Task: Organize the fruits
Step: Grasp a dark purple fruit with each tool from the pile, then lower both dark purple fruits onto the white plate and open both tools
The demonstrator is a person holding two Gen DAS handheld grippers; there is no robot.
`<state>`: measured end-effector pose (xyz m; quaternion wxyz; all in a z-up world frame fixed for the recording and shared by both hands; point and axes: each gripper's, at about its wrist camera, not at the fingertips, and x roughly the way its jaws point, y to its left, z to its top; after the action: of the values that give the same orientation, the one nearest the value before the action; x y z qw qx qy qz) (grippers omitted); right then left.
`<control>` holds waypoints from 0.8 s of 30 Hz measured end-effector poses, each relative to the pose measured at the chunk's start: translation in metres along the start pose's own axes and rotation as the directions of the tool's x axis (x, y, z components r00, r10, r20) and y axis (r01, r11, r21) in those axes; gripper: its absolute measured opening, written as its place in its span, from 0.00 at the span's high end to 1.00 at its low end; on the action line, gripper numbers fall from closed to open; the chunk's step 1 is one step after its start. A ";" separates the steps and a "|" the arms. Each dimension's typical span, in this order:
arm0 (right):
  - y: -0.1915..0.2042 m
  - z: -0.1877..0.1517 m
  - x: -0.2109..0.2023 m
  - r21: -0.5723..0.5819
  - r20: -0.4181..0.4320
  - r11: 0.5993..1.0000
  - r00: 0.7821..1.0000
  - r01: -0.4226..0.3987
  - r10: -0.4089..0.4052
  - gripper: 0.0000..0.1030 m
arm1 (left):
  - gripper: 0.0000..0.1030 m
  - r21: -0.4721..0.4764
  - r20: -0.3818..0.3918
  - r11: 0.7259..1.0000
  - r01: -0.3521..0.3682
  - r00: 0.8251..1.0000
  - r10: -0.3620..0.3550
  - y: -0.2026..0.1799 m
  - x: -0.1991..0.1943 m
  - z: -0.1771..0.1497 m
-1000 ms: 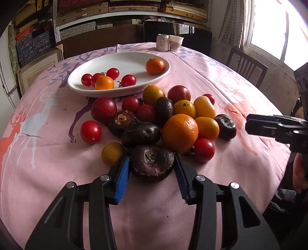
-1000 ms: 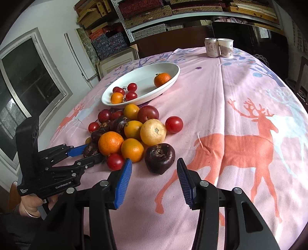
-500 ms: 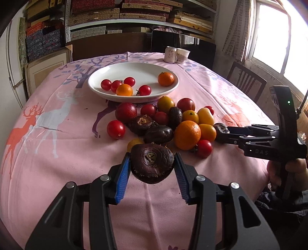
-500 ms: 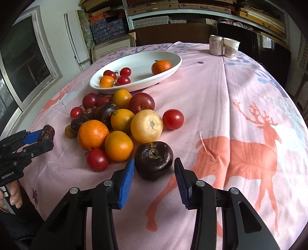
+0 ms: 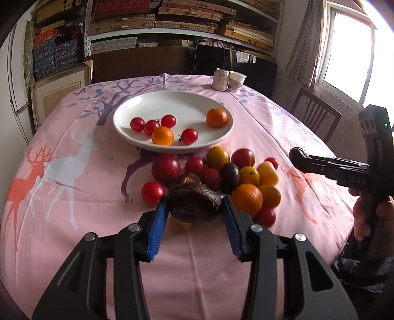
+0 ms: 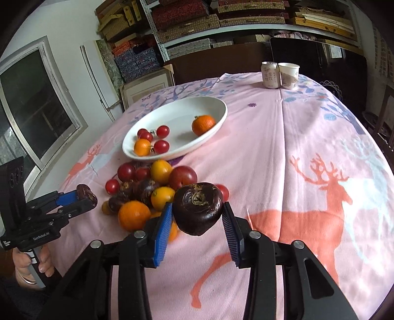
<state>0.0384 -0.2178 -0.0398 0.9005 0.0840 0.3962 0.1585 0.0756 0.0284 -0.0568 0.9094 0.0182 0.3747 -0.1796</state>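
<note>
Both grippers are closed on fruit. Left gripper (image 5: pixel 194 209) clamps a dark purple mangosteen (image 5: pixel 193 203) between its blue pads (image 5: pixel 157 229), held above the near edge of the fruit pile. Right gripper (image 6: pixel 197 214) clamps a second dark mangosteen (image 6: pixel 198 208), calyx uppermost, raised clear of the cloth.

Surroundings, largest first:
- Round table under a pink tablecloth (image 6: pixel 307 147) printed with deer and trees.
- Shelving (image 5: pixel 172 19) stacked with boxes along the back wall; a window (image 5: pixel 349 49) to the right in the left wrist view, with a dark wooden chair (image 5: pixel 315 110) below it.
- White oval plate (image 5: pixel 172 103) at table centre, holding four cherry tomatoes (image 5: pixel 168 121) and two small oranges (image 5: pixel 216 118).
- Fruit pile (image 5: pixel 243 172) directly in front of the plate, touching its near rim: oranges, red and yellow tomatoes, further mangosteens. It lies between both grippers and the plate.
- Drink can (image 6: pixel 269 75) and paper cup (image 6: pixel 289 75), side by side at the far edge.

Legible markings: "GenRoboAI" on the left gripper body in the right wrist view; "DAS" on the right gripper body in the left wrist view. The can bears characters too small to read.
</note>
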 end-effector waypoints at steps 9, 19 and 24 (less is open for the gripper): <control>0.019 0.100 0.039 -0.056 0.042 0.998 0.998 -0.033 0.035 0.60 | 0.58 0.016 0.049 0.998 -0.053 0.997 0.052 0.021 0.047 0.092; 0.026 0.158 0.125 -0.028 -0.022 1.000 1.000 0.004 -0.005 0.55 | 0.51 -0.042 -0.038 0.992 -0.123 0.992 0.121 0.058 0.134 0.145; 0.020 0.139 0.105 -0.034 0.000 0.999 1.000 0.012 -0.012 0.54 | 0.40 -0.022 -0.003 0.995 -0.100 0.995 0.100 0.048 0.105 0.128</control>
<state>0.2034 -0.1653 -0.0134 0.9026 0.0663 0.3942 0.1597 0.2471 0.0195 -0.0416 0.9171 0.0273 0.3761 -0.1296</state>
